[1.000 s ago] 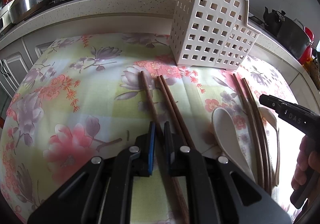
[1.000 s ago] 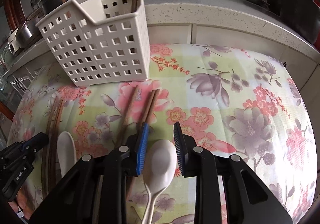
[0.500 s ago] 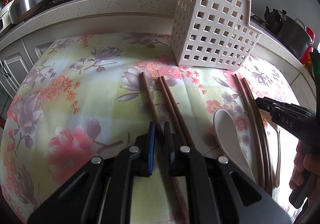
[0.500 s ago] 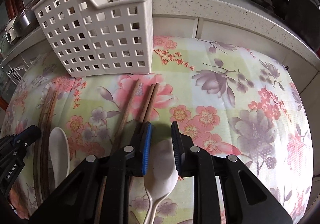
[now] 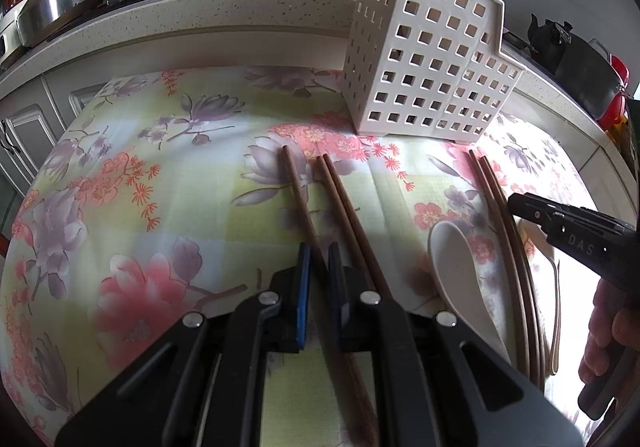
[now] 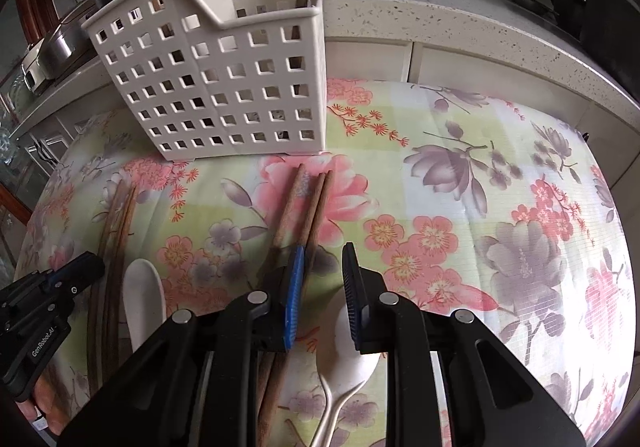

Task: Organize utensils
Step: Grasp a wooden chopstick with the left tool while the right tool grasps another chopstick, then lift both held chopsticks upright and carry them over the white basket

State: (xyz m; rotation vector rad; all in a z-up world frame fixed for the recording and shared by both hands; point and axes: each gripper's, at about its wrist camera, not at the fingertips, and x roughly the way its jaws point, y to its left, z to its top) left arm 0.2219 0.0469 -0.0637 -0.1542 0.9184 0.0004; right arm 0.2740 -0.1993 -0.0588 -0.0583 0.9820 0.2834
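The right hand-held gripper (image 6: 322,271) now sits further forward, jaws narrowed over the spoon (image 6: 352,363); the left hand-held gripper (image 5: 319,267) stays clamped on a chopstick (image 5: 298,195) pointing to 12 o'clock.

Only two texts are readable. In the left wrist view, the letters "DAS" stand in pale print on the black body of the right gripper (image 5: 516,205), which comes in from the right edge. In the right wrist view, the word "GenRobot.AI" stands in white print along the black body of the left gripper (image 6: 94,267), at the lower left. No other label or number is legible.
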